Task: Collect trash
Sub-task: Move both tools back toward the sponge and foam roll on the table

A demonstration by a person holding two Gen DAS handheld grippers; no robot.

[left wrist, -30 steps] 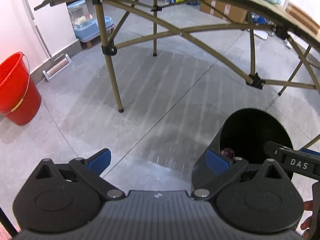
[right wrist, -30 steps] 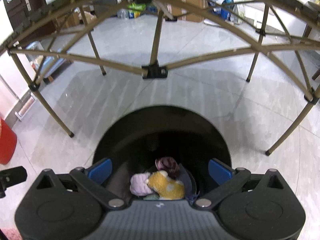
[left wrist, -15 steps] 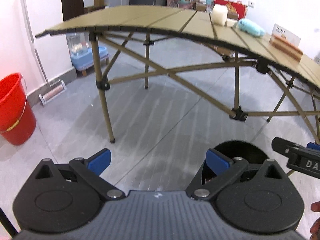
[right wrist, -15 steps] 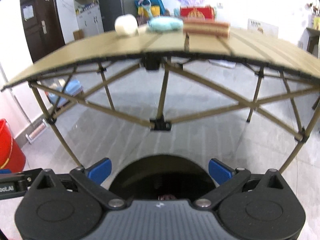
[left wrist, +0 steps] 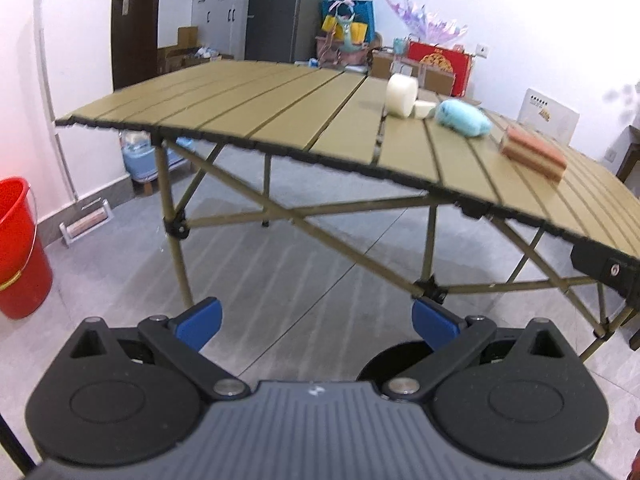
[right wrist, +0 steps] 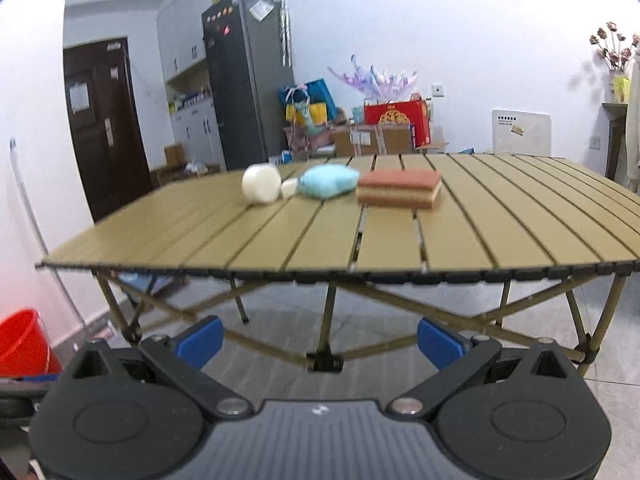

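A tan slatted folding table (right wrist: 500,216) fills the middle of the room, standing on a grey tiled floor (left wrist: 288,264). A red bucket (left wrist: 18,248) sits on the floor at far left by the wall. On the tabletop, toward its far side, four pieces of trash lie in a loose row: a brown and tan sponge block (right wrist: 399,188) to the right, a pale blue soft lump (right wrist: 329,181) beside it, then a small white piece (right wrist: 289,189) and a white cylinder (right wrist: 261,183) at left. A black bin (left wrist: 384,356) shows only its rim, low and near, behind the left gripper. The left gripper (left wrist: 316,320) and the right gripper (right wrist: 320,338) are both spread wide and hold nothing, below table height.
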